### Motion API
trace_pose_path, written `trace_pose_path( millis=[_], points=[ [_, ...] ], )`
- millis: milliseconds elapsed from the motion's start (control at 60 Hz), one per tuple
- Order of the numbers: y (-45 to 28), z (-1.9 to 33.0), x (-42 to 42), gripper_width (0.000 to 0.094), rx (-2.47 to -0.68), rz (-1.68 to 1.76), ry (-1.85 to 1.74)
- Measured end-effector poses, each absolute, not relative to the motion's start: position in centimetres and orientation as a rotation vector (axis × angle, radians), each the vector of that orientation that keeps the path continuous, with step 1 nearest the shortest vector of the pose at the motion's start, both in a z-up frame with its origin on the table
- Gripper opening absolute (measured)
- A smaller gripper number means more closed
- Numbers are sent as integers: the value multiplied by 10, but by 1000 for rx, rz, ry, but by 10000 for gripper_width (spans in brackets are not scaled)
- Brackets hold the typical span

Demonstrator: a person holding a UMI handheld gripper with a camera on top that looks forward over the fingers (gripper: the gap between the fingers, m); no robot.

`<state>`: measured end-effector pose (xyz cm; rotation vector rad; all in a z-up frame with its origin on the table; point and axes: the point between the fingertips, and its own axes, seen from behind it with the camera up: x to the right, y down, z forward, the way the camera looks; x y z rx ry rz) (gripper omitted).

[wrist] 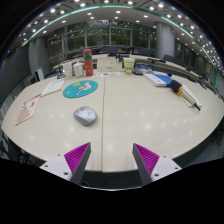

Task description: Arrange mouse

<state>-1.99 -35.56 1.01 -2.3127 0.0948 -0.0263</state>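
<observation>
Tool (pixel 111 160): fingers spread wide, holding nothing, likely readied for a grab. Mouse (pixel 86 115): on the table (pixel 140 110), just ahead, slightly left of the fingers. Round blue mat (pixel 81 89): beyond the mouse, probably its intended spot.

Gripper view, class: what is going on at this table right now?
A hand-held pair of tongs hovers open over a pale table, holding nothing. A grey mouse lies on the table just ahead of the fingers, untouched. Beyond it sits a round blue mat, with cups and papers farther back.
</observation>
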Motion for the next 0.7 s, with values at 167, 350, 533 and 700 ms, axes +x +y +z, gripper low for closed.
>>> trace_pose_path(
  millis=[167,350,533,700],
  points=[
    [-296,-8,-70,855,-2301,-30,57],
    [-241,-13,-83,847,-2276,-75,18],
    [-203,-12,-83,844,-2267,-107,17],
    [-181,-12,-87,763,-2257,-108,31]
  ],
)
